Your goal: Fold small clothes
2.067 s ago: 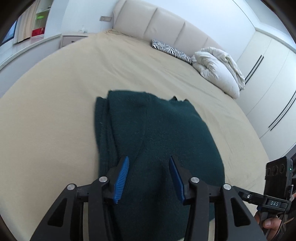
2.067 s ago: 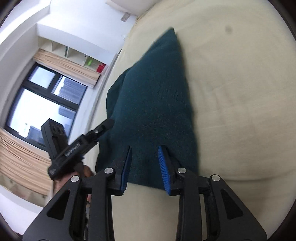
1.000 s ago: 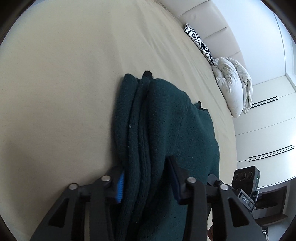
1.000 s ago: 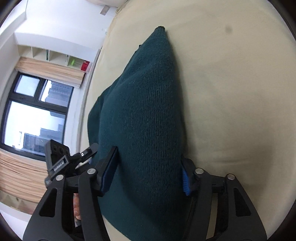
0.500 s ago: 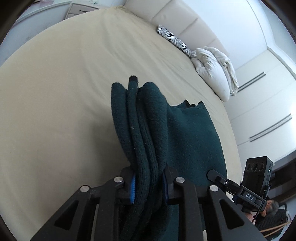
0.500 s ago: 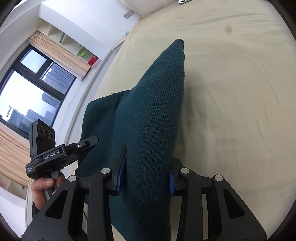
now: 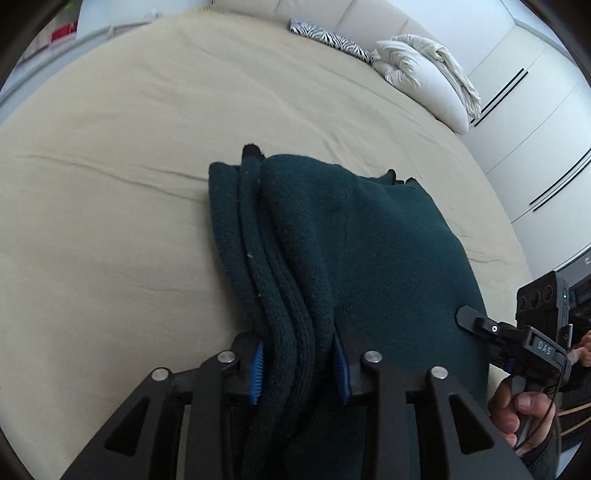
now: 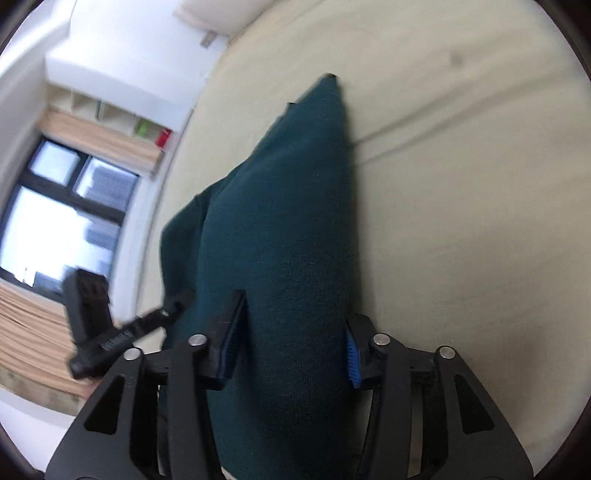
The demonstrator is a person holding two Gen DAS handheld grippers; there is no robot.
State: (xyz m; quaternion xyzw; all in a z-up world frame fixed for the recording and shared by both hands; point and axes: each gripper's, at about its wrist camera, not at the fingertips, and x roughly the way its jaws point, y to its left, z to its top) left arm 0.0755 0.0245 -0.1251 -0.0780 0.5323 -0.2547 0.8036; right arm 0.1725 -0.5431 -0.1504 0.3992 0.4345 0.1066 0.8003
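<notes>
A folded dark green knit garment (image 7: 369,236) lies on the beige bed (image 7: 110,184). My left gripper (image 7: 299,365) is shut on its near left stack of folded edges, which bulge between the blue pads. In the right wrist view the same garment (image 8: 291,229) runs away from me, and my right gripper (image 8: 291,354) straddles its near right edge with the jaws spread wide around the thick fold. The right gripper also shows in the left wrist view (image 7: 517,332), held in a hand, and the left gripper shows blurred in the right wrist view (image 8: 122,332).
A zebra-print pillow (image 7: 328,35) and a white bundled duvet (image 7: 424,81) lie at the head of the bed. White wardrobe doors (image 7: 535,122) stand to the right. A window (image 8: 55,221) with curtains and shelves is on the left side of the room.
Both grippers closed on the garment's near edge and lifted it. Since half a second ago the garment has come lower toward the bed and the right jaws have widened.
</notes>
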